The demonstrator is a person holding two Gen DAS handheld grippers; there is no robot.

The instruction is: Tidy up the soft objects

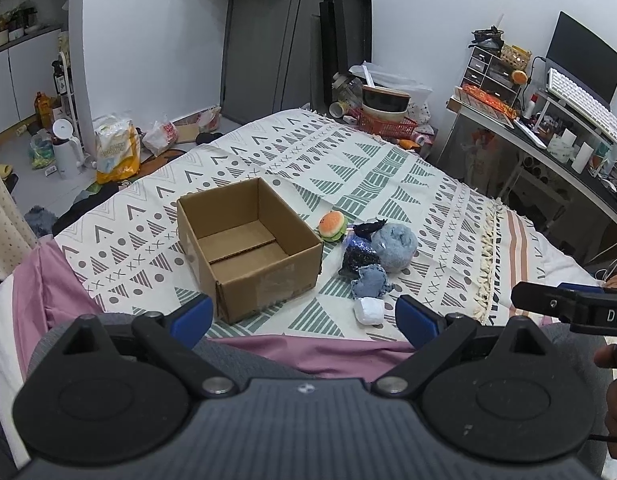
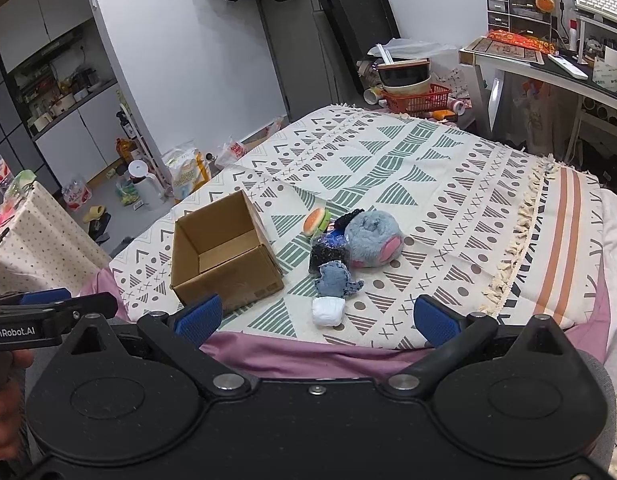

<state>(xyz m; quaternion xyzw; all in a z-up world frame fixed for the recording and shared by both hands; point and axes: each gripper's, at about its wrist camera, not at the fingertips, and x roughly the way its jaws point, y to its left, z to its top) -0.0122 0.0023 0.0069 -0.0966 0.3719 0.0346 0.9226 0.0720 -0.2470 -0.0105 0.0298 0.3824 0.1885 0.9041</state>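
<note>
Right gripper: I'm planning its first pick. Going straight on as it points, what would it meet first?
Most likely the white soft bundle, nearest between the open jaws of the right gripper; the denim piece lies just beyond. Depth is uncertain.

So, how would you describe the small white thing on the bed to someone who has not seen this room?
Find the open cardboard box on the patterned blanket. To its right lies a cluster of soft toys, and the white roll is the one nearest the blanket's front edge, just below the denim piece. It alone is plain white.
</note>
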